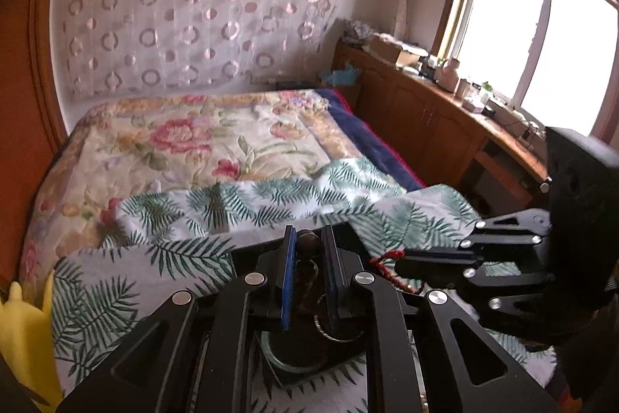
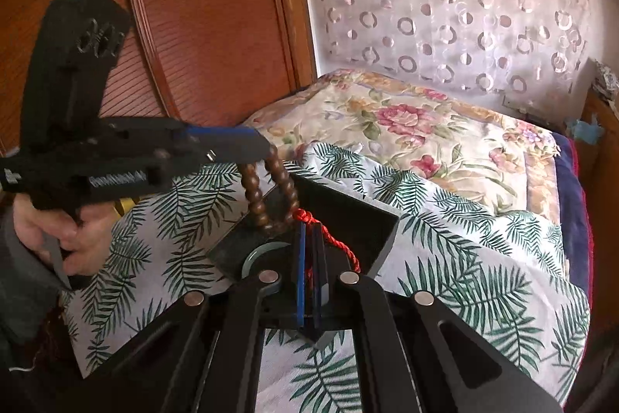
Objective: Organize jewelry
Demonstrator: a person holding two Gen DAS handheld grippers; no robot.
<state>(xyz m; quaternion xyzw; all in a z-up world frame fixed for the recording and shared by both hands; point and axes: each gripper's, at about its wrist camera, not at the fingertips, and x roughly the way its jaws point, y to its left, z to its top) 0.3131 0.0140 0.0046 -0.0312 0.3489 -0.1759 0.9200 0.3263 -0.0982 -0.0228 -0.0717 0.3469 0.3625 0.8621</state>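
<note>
My left gripper (image 1: 309, 239) is shut on a brown wooden bead bracelet (image 1: 307, 240); in the right wrist view the bracelet (image 2: 271, 192) hangs as a loop from the left gripper (image 2: 263, 148). My right gripper (image 2: 309, 227) is shut on the bracelet's red cord (image 2: 305, 217), just above a black tray (image 2: 348, 215). In the left wrist view the right gripper (image 1: 402, 264) comes in from the right and the red cord (image 1: 387, 264) shows at its tip. A jade bangle (image 2: 257, 258) lies in the tray, and shows below my left fingers (image 1: 294, 355).
The tray rests on a white cloth with green fern print (image 2: 445, 258) spread over a floral bedspread (image 1: 216, 142). A wooden headboard (image 2: 193, 26) stands left. A cluttered wooden counter (image 1: 445, 95) runs under the window. A yellow object (image 1: 23, 335) sits at lower left.
</note>
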